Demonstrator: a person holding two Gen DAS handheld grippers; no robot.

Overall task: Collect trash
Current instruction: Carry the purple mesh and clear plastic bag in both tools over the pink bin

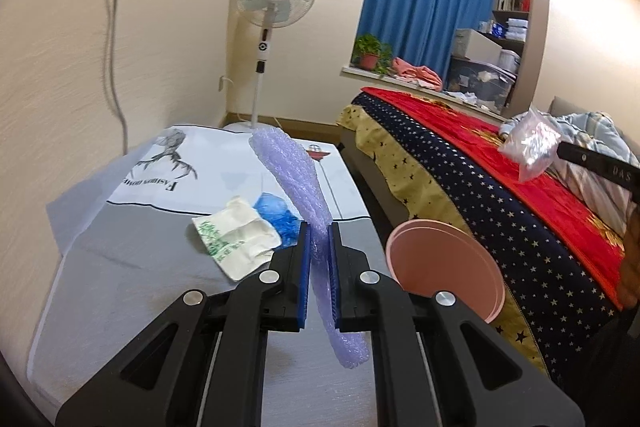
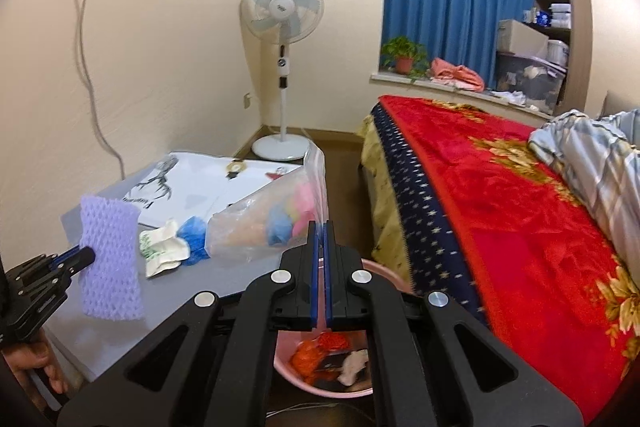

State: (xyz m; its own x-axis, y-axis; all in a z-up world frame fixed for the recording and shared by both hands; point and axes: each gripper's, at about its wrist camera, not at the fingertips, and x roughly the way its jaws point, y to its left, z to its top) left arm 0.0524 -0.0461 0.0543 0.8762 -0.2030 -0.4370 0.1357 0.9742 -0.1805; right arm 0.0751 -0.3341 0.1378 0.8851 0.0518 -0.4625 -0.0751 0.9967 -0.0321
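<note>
- The bed (image 2: 500,207), under a red blanket with a starred navy border, ran along the right side of the room.
- The grey table (image 1: 132,267) stood beside the bed, near the wall, with a white printed sheet (image 1: 208,167) lying at its far end.
- The pink bin (image 2: 372,269) sat low between table and bed; orange and pale scraps lay inside it.
- The clear plastic bag (image 2: 260,223) held blue and pink bits and hung over the table's near corner, pinched by its thin edge in the right gripper (image 2: 319,227), whose fingers were almost fully closed on the film.
- The purple foam net (image 1: 296,187) was lifted above the table, clamped across its middle in the left gripper (image 1: 319,231), fingers drawn in tight on it.
- The crumpled white wrapper (image 1: 236,235), printed in green, lay on the table touching the blue wad (image 1: 276,215) just behind it.
</note>
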